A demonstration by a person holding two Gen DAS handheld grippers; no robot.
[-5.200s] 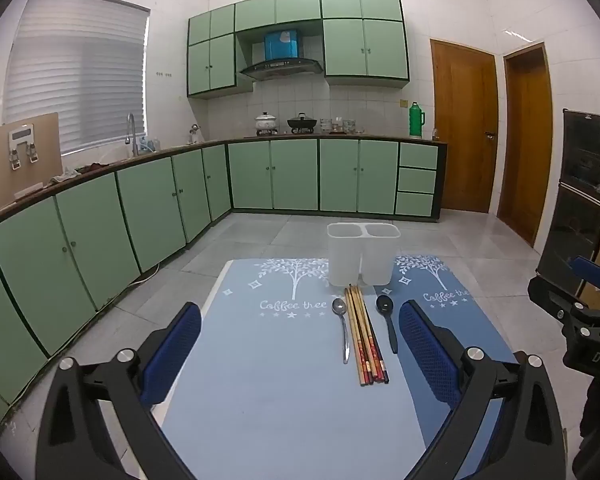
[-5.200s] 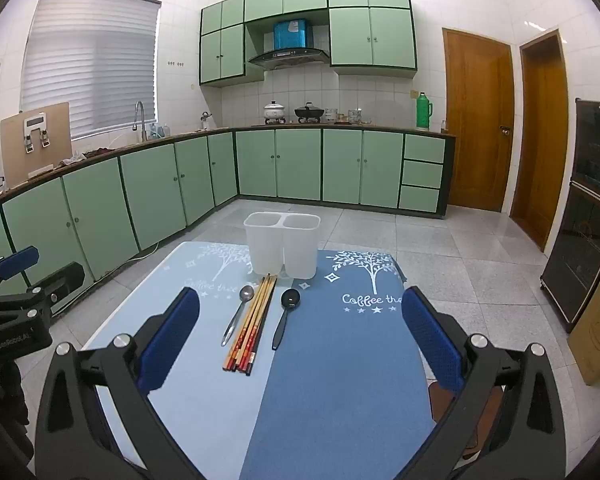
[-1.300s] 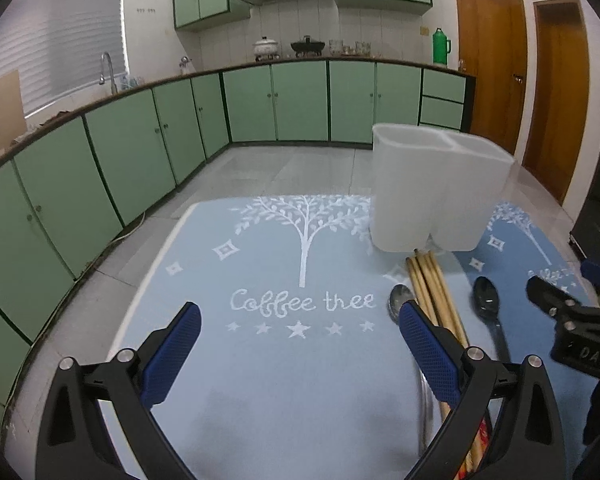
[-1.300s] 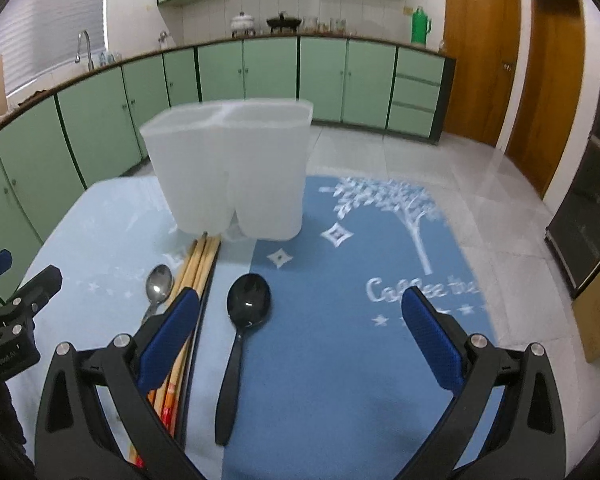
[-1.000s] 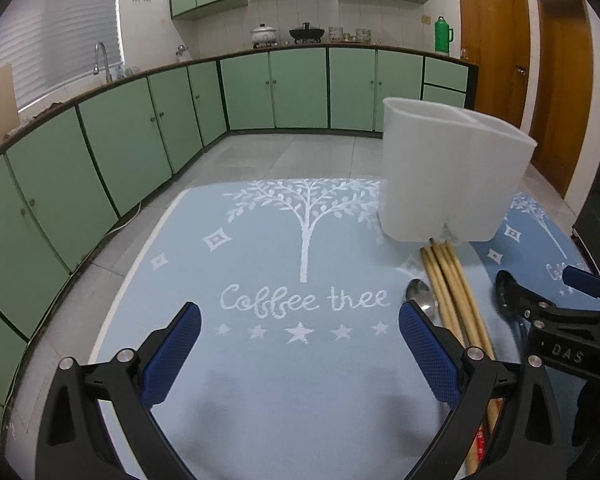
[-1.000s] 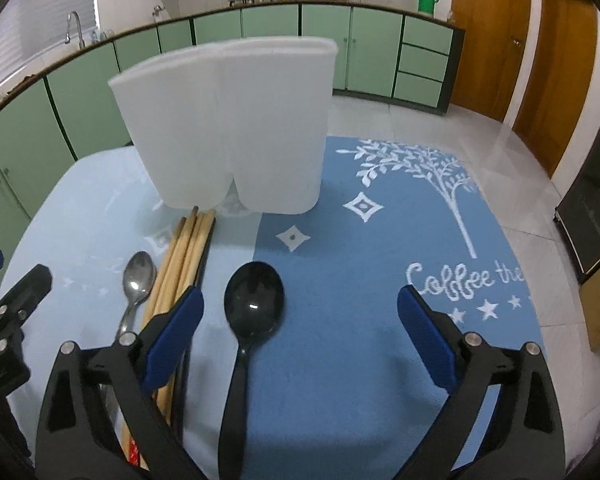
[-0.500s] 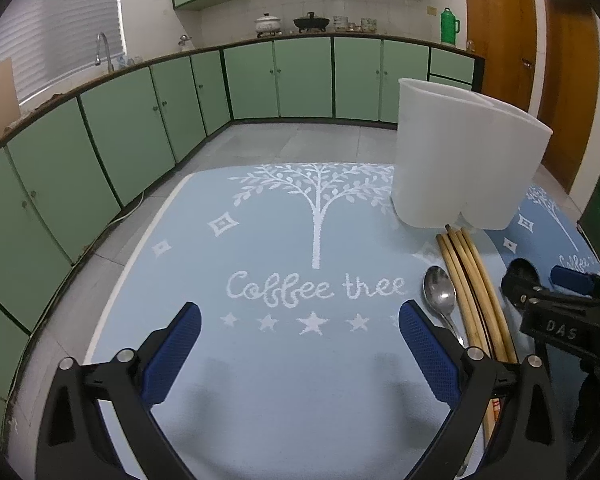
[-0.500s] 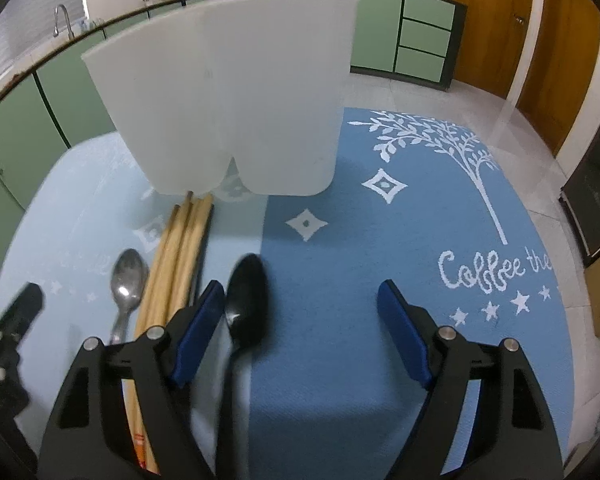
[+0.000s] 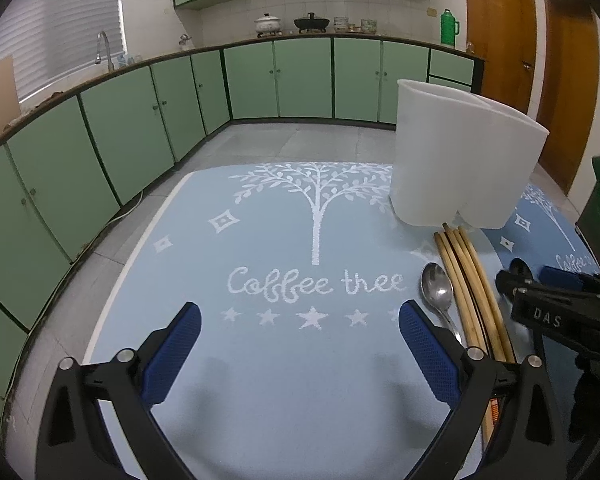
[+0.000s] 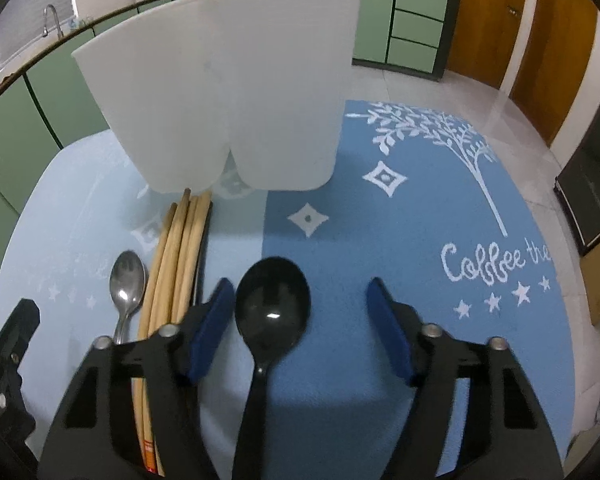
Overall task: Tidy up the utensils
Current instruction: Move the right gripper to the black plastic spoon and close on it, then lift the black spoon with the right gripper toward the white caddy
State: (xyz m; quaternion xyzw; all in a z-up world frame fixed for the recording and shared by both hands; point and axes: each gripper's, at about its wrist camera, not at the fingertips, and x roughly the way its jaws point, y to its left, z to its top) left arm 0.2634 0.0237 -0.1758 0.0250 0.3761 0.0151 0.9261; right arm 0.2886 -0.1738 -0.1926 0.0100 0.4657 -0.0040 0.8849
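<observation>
Light: both pictures are a bit dim and bluish, like indoor lamp light.
Window: the blinds (image 9: 56,44) at the top left glow pale.
Shine: a small white spot sits on the black spoon (image 10: 273,309), and the metal spoon (image 9: 437,290) gleams.
Shadows: soft dark patches lie on the mat (image 9: 260,380) under the left tongs (image 9: 300,350).
Blur: the right tongs (image 10: 301,320) look a little smeared at the edges.
Bending: straight lines curve near the sides, and the corners are black.

Two handheld black grippers with silver screws, blue ribbed fingers (image 9: 428,354); white "DAS" lettering on one.
</observation>
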